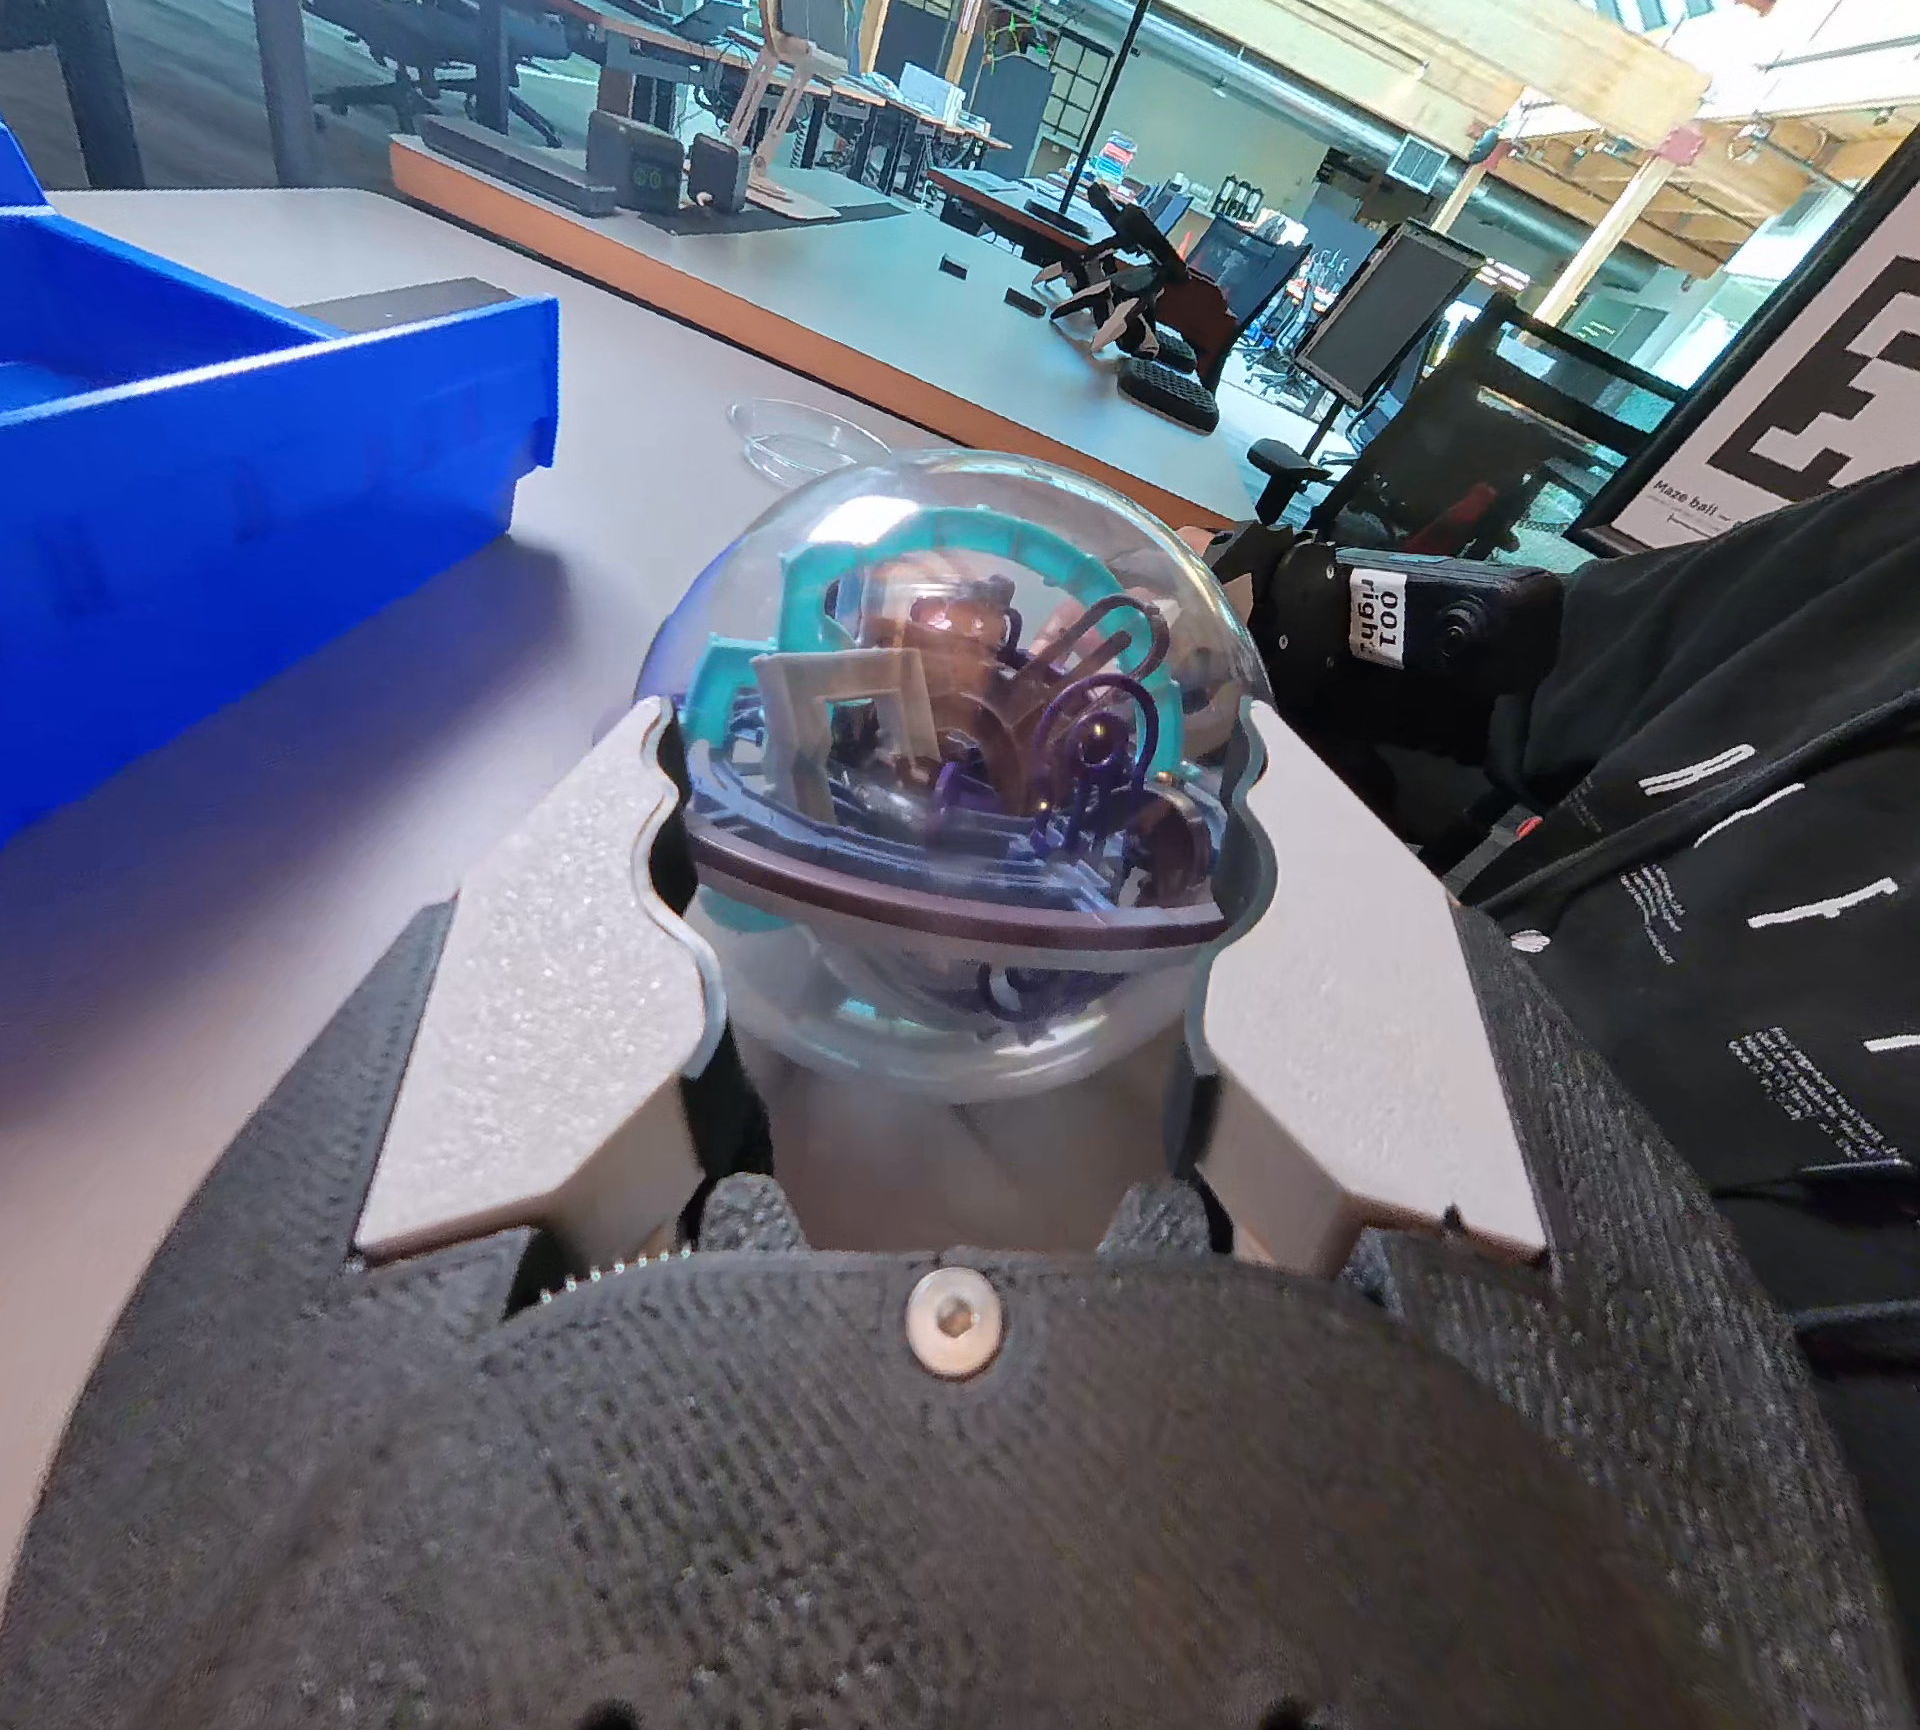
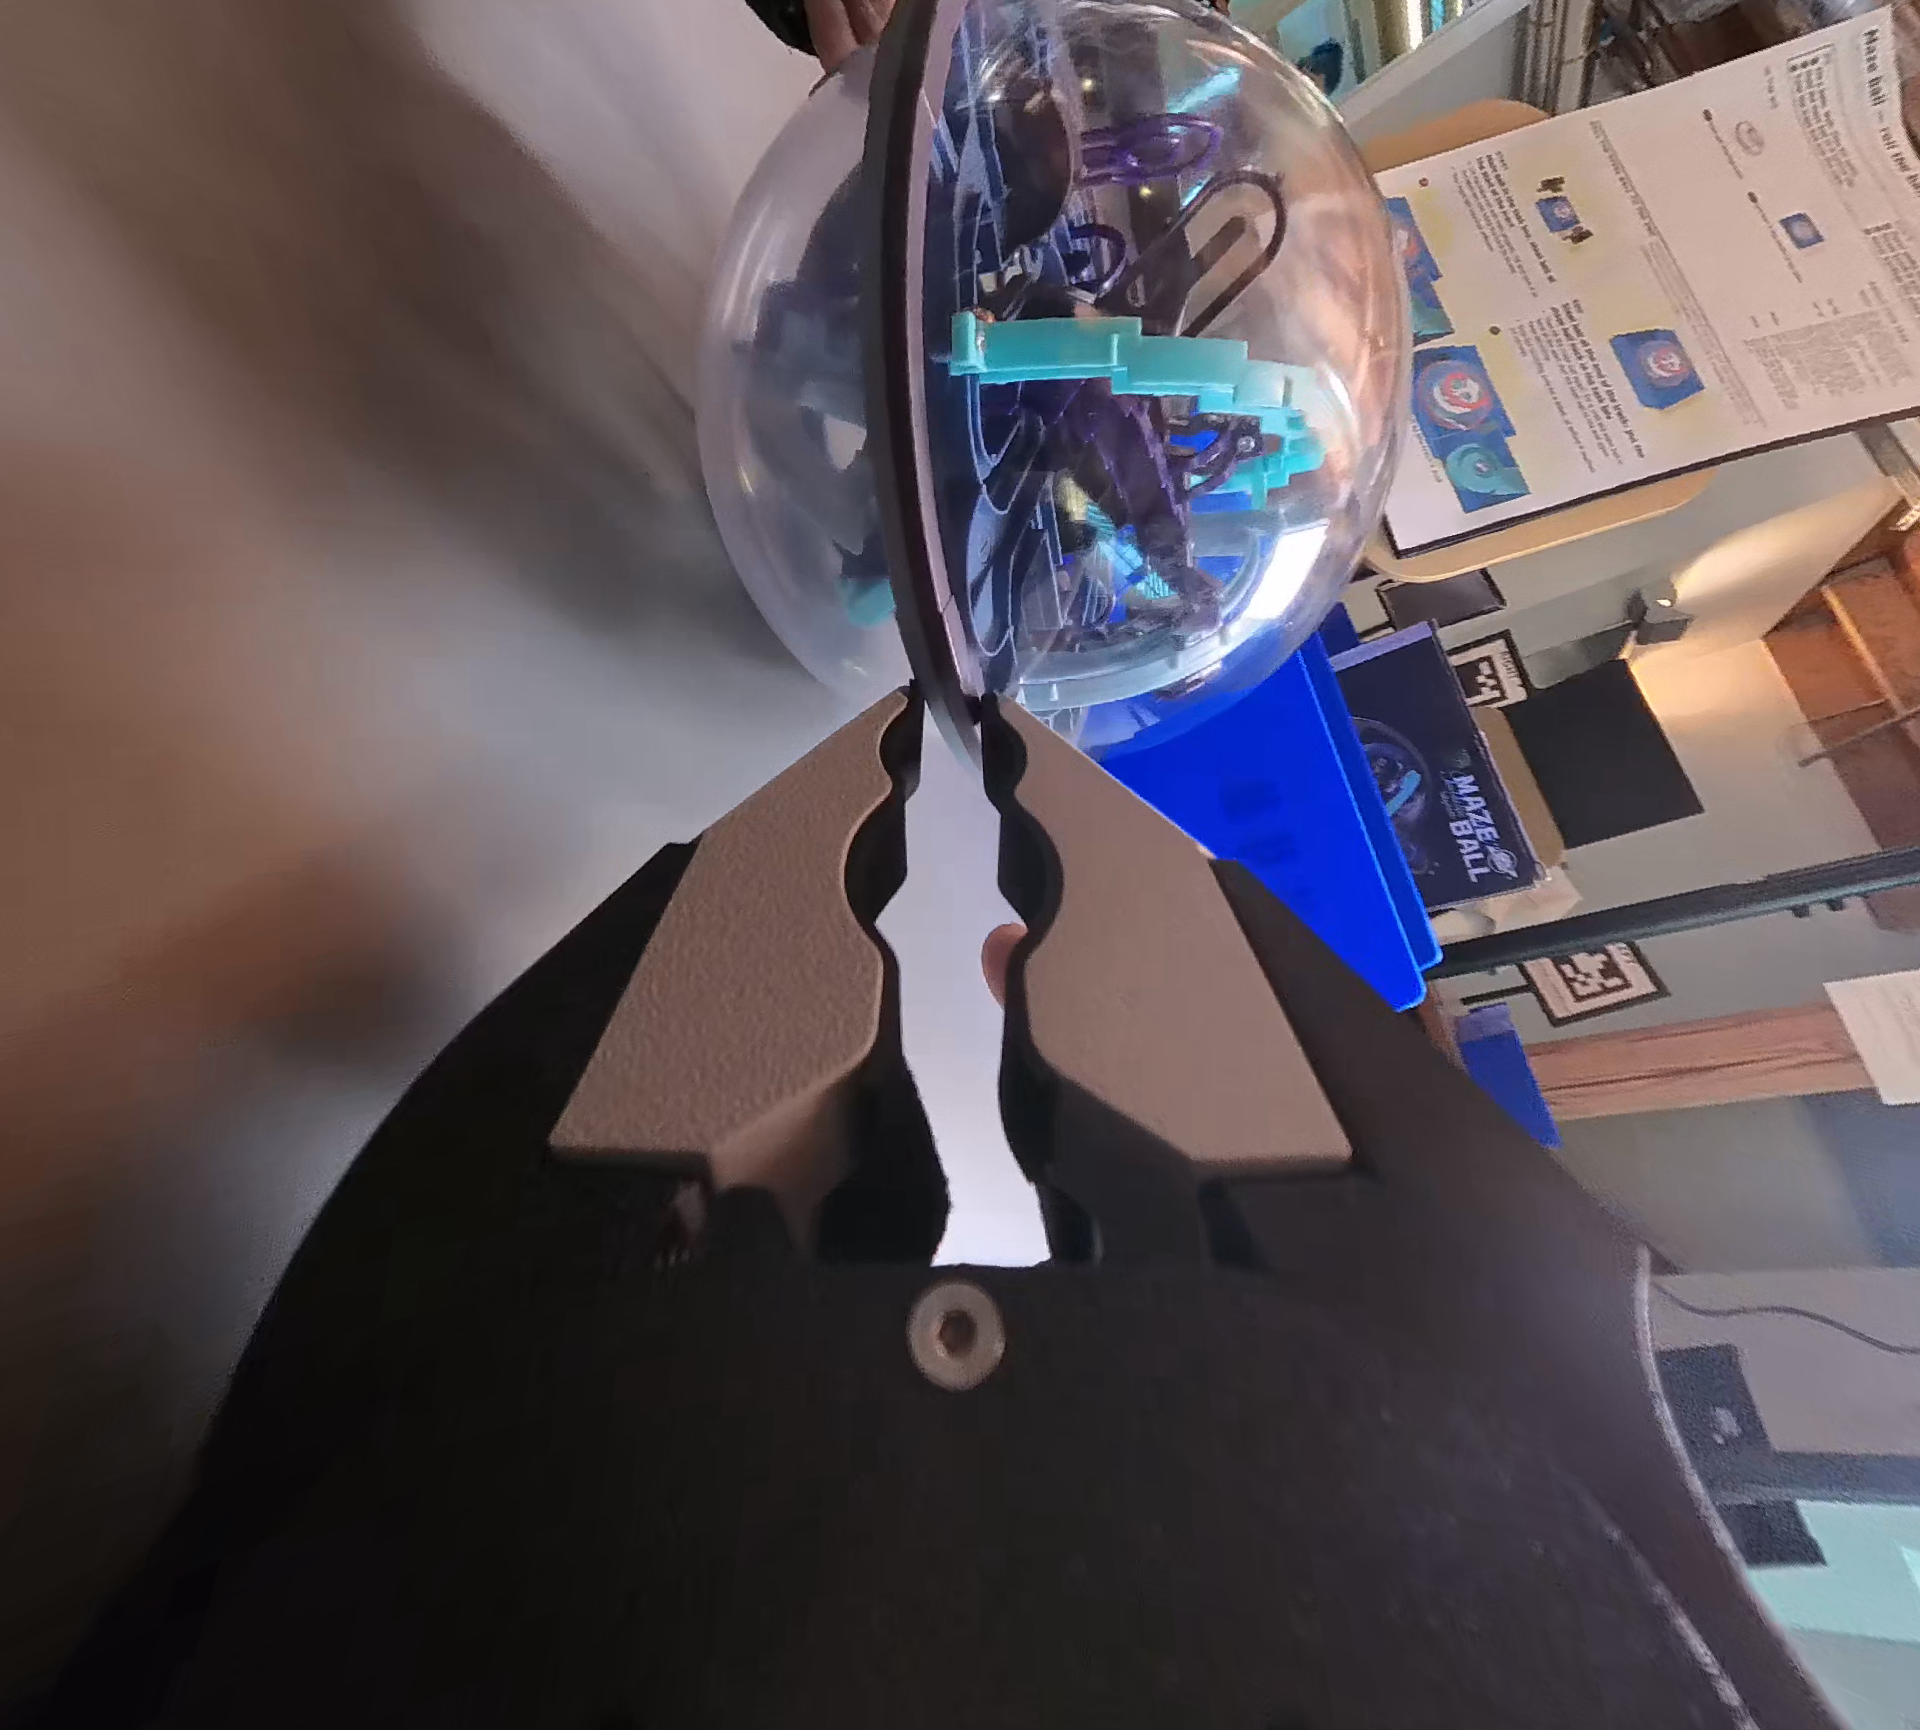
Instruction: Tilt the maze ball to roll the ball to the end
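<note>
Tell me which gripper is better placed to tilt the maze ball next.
Left, probably. The left gripper cradles the maze ball between both fingers, around its middle. The right gripper only pinches the thin dark rim at its fingertips, a weaker hold for steering.

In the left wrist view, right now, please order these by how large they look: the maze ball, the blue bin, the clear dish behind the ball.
1. Blue bin, though the frame cuts it off.
2. Maze ball; it sits nearest the camera, held in the left gripper, so its true size is unsure.
3. Clear dish, smallest.
</note>
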Action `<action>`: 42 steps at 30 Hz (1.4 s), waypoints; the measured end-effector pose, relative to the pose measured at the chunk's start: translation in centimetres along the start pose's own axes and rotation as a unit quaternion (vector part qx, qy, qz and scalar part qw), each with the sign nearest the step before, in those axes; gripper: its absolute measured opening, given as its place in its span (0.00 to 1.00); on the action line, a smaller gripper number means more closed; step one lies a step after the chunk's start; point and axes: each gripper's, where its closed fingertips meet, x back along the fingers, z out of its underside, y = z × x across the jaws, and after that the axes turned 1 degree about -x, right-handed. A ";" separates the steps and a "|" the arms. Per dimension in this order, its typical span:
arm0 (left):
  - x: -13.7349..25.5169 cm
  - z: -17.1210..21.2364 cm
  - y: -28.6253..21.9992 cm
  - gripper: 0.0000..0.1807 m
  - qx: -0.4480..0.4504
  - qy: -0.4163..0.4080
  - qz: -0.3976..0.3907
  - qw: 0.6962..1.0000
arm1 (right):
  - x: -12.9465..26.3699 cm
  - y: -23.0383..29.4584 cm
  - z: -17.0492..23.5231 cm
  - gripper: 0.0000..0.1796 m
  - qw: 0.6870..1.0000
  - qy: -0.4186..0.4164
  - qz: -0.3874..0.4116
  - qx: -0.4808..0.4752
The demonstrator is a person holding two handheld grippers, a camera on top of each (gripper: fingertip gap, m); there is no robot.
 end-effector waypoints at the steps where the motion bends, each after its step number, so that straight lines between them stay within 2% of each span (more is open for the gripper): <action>1: 0.0 0.0 0.0 0.56 0.003 0.001 -0.001 1.000 | 0.0 0.1 0.0 0.05 1.000 -0.001 -0.005 -0.005; 7: -0.5 -0.5 -0.4 0.56 0.026 0.015 -0.009 1.000 | 0.1 1.8 -0.8 0.05 0.997 -0.014 -0.062 -0.051; 17: -2.5 -1.0 -1.4 0.55 0.030 0.089 0.015 0.995 | 0.6 4.9 -3.3 0.04 0.979 -0.035 -0.171 -0.102; 21: -3.3 -1.1 -1.6 0.55 0.018 0.116 0.039 0.992 | 3.3 3.0 -4.2 0.07 0.939 -0.060 -0.262 -0.212; 23: -3.7 -1.1 -1.7 0.55 0.015 0.124 0.048 0.991 | 3.8 -0.2 -3.0 0.16 0.936 -0.057 -0.249 -0.242; 25: -4.0 -1.2 -1.8 0.55 0.011 0.132 0.058 0.990 | 3.4 -3.3 -1.3 0.33 0.943 -0.041 -0.218 -0.246; 27: -4.3 -1.2 -1.8 0.55 0.006 0.139 0.068 0.988 | 2.6 -4.8 -0.8 0.48 0.936 -0.035 -0.228 -0.265; 29: -4.6 -1.6 -1.9 0.52 0.004 0.135 0.078 0.988 | 1.5 -5.2 -1.0 0.56 0.928 -0.041 -0.252 -0.270; 30: -4.7 -2.1 -2.1 0.53 0.007 0.121 0.088 0.989 | 0.9 -5.1 -1.1 0.58 0.925 -0.041 -0.267 -0.269; 32: -4.0 -3.6 -3.3 0.63 0.020 0.090 0.117 0.989 | 0.1 -4.9 -1.5 0.59 0.915 -0.047 -0.295 -0.272; 34: -1.4 -4.2 -3.3 0.70 -0.021 0.075 0.091 0.993 | -0.3 -4.6 -1.6 0.60 0.909 -0.052 -0.308 -0.274; 36: 1.2 -1.8 -1.6 0.74 -0.084 0.111 0.018 0.990 | -0.6 -4.2 -1.5 0.60 0.905 -0.051 -0.319 -0.278; 37: 1.8 0.6 -1.0 0.77 -0.084 0.148 0.002 0.985 | -0.8 -3.9 -1.5 0.60 0.902 -0.051 -0.324 -0.280; 39: 1.3 4.8 -1.6 0.77 -0.054 0.198 0.020 0.979 | -1.4 -3.2 -1.4 0.59 0.898 -0.048 -0.334 -0.282; 42: -0.2 5.6 -1.8 0.76 -0.087 0.195 0.015 0.977 | -1.8 -2.3 -1.8 0.58 0.899 -0.046 -0.335 -0.277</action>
